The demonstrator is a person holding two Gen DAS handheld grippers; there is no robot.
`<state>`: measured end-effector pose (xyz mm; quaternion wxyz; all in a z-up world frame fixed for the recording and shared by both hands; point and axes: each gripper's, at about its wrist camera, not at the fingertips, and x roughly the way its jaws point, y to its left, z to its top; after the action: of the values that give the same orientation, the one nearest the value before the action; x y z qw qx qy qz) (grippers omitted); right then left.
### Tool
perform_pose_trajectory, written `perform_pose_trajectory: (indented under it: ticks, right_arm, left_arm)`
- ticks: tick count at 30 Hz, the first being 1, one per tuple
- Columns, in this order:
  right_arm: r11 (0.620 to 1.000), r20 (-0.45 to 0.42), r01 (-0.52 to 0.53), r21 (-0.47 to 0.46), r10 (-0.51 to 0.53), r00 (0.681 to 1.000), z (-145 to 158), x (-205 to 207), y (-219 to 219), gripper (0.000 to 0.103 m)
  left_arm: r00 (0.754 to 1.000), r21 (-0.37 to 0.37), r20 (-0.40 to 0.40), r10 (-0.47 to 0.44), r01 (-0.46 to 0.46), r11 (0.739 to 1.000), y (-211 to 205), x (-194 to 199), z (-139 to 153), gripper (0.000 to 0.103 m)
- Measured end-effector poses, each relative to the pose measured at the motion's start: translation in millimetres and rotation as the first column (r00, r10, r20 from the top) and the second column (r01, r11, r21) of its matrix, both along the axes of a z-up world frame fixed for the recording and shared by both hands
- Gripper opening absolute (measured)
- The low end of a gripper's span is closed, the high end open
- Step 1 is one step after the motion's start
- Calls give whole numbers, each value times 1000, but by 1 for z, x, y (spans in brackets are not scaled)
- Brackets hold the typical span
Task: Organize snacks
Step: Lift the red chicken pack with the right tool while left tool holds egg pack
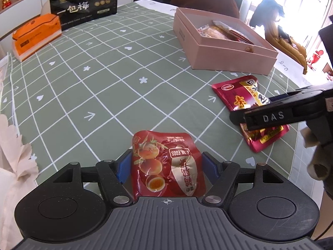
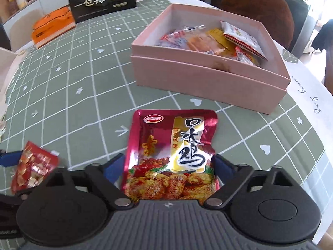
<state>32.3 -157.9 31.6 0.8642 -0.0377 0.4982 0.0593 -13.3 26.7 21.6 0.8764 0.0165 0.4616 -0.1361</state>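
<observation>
My left gripper (image 1: 166,166) is shut on a red quail egg packet (image 1: 166,164), held just above the green checked tablecloth (image 1: 93,79); the packet also shows at the left of the right wrist view (image 2: 33,166). My right gripper (image 2: 168,166) is shut on a crimson chicken snack packet (image 2: 170,154), which also shows in the left wrist view (image 1: 245,98). The open pink box (image 2: 208,79) with several snack packets inside stands just beyond the right gripper; it shows at the back right in the left wrist view (image 1: 224,60).
A black plum snack bag (image 1: 83,2) and an orange tissue pack (image 1: 35,35) stand at the far left edge of the table. A brown chair (image 2: 260,6) is behind the box. The table's right edge has a white border (image 2: 308,91).
</observation>
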Motion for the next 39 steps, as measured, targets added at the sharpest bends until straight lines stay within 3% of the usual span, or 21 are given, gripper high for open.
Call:
perform_pose_trajectory:
  ticks: [3, 5, 11, 15, 17, 21, 25, 27, 29, 30, 31, 32, 33, 35, 39]
  right_arm:
    - [1000, -5, -1, 1, 1, 1000, 3, -7, 2, 77]
    - [1000, 8, 12, -10, -12, 1000, 9, -13, 1, 63]
    - [999, -22, 32, 2, -32, 999, 13, -19, -11, 58]
    - [996, -53, 57, 62, -54, 997, 15, -25, -24, 57]
    - [994, -71, 48, 99, -41, 997, 12, -30, -29, 60]
    - [993, -53, 60, 103, -54, 997, 9, -34, -30, 81]
    - [998, -27, 53, 32, -52, 998, 2, -32, -13, 94]
    - [999, -5, 42, -6, -42, 999, -1, -31, -5, 94]
    - [999, -18, 42, -2, -42, 999, 3, -28, -3, 83]
    - [1000, -22, 32, 1, -32, 999, 7, -28, -2, 73]
    - [1000, -7, 28, -14, -28, 1000, 13, -30, -1, 56]
    - [999, 3, 11, -32, -11, 1000, 19, -33, 0, 55]
    - [999, 4, 2, -34, -2, 1000, 23, -35, -1, 46]
    - [1000, 5, -2, -6, 2, 1000, 33, -40, -7, 38]
    - [999, 3, 18, 33, -18, 1000, 43, -49, -23, 34]
  left_arm:
    - [1000, 1, 3, -2, 2, 1000, 0, 0, 0, 76]
    - [1000, 2, 5, -2, 2, 1000, 0, 0, 0, 76]
    - [1000, 1, 9, -3, 3, 1000, 1, -1, -1, 76]
    - [1000, -2, 12, 1, -1, 1000, 1, -1, -1, 76]
    - [1000, -1, 15, 1, -1, 1000, 1, -2, -1, 76]
    - [1000, 5, 21, -1, 1, 1000, 0, -3, -1, 76]
    - [1000, 11, 22, 0, -1, 1000, -2, -3, -1, 76]
    - [1000, 11, 21, 0, 0, 1000, -1, -2, -1, 76]
    - [1000, -1, 16, 6, -6, 1000, 0, -2, -1, 76]
    - [1000, -9, 15, 12, -12, 1000, 2, -2, -1, 76]
    - [1000, -18, 13, 19, -19, 1000, 3, -2, -1, 76]
    - [1000, -27, 13, 27, -27, 999, 4, -2, -1, 76]
    - [999, -33, 14, 35, -34, 999, 5, -2, -1, 76]
    - [999, -31, 20, 40, -40, 999, 4, -3, -1, 76]
    - [999, -16, 26, 38, -37, 999, 1, -4, -1, 76]
